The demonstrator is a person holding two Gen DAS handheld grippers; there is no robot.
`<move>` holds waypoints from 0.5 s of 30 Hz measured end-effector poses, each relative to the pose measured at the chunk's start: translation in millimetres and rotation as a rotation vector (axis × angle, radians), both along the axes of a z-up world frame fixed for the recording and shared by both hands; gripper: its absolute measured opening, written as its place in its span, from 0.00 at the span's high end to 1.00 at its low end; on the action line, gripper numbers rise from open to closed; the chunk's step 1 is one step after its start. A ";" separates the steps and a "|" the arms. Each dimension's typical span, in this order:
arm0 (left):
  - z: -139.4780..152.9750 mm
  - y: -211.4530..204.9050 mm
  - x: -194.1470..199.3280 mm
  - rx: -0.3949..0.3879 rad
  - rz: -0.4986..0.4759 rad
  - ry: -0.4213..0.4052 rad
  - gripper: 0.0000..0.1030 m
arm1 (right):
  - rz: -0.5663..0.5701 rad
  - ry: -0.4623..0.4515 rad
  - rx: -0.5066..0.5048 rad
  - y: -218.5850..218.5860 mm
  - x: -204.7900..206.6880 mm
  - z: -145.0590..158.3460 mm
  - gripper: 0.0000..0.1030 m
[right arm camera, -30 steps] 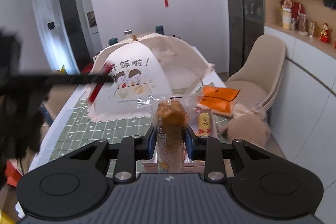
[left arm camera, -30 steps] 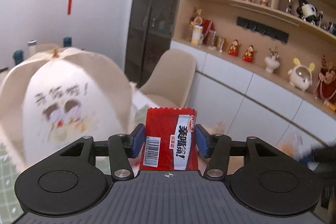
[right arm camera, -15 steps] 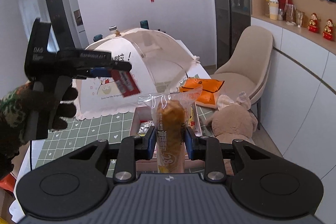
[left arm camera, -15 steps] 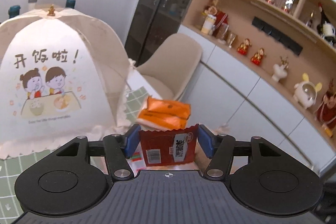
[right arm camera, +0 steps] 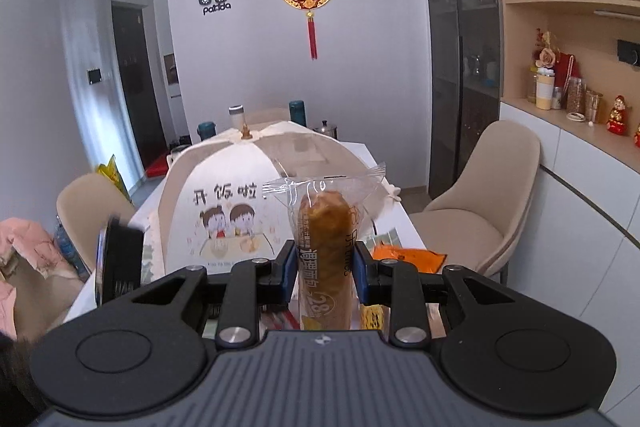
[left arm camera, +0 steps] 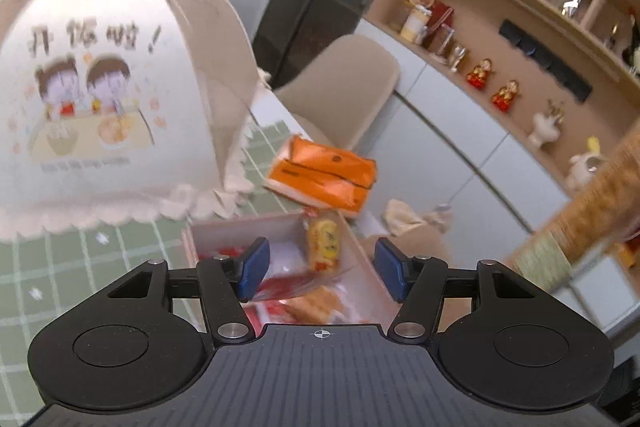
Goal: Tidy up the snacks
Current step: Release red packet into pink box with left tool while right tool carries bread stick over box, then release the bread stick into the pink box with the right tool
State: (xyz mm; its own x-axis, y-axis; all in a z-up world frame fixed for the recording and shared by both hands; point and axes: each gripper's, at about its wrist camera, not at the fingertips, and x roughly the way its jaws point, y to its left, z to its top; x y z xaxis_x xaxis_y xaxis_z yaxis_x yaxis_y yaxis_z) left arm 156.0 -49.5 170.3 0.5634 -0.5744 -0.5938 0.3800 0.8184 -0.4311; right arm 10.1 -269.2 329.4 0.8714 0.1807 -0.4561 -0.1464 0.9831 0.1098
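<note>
The left gripper (left arm camera: 320, 269) is spread wide with nothing between its 2 blue pads, poised over a shallow pale cardboard box (left arm camera: 244, 229) on the green checked tablecloth (left arm camera: 100, 259). Inside the box lie a crinkly red packet (left arm camera: 294, 285) and a glossy yellow wrapped snack (left arm camera: 323, 245). The right gripper (right arm camera: 325, 269) is clenched on a cylindrical brown bread roll (right arm camera: 325, 259) sealed in clear, crimped plastic, held upright. A soft orange tissue pack (left arm camera: 324, 175) lies just beyond the box, beside a domed fabric food cover (left arm camera: 108, 95).
</note>
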 end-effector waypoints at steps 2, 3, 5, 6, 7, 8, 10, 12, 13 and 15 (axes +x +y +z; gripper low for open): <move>-12.0 -0.1 5.9 -0.034 -0.061 0.074 0.39 | -0.003 0.003 -0.002 1.2 9.0 2.1 0.73; -17.1 1.7 8.1 -0.057 -0.070 0.102 0.39 | -0.006 0.005 -0.005 2.3 13.5 1.9 0.73; -20.4 10.3 3.4 -0.045 0.003 0.069 0.41 | -0.002 0.011 -0.007 4.0 17.5 1.6 0.73; -19.4 14.1 1.4 -0.038 0.020 0.042 0.41 | 0.005 0.016 -0.005 5.3 19.5 0.7 0.73; -17.9 18.3 -1.5 -0.040 0.029 0.027 0.41 | 0.015 0.025 -0.002 7.0 21.7 -0.8 0.73; -16.4 24.9 -4.7 -0.051 0.038 0.021 0.41 | 0.026 0.036 0.002 8.4 24.7 -2.7 0.73; -12.9 37.5 -11.4 -0.074 0.054 0.017 0.41 | 0.046 0.075 0.018 12.3 36.5 -8.8 0.73; -8.8 48.9 -17.9 -0.078 0.073 0.009 0.41 | 0.052 0.167 0.046 16.9 61.0 -23.1 0.70; -8.1 56.1 -23.3 -0.074 0.084 0.009 0.41 | 0.046 0.220 0.052 18.1 76.1 -33.4 0.59; -11.4 70.5 -34.4 -0.056 0.106 0.021 0.40 | -0.004 0.287 0.036 18.2 106.9 -59.1 0.42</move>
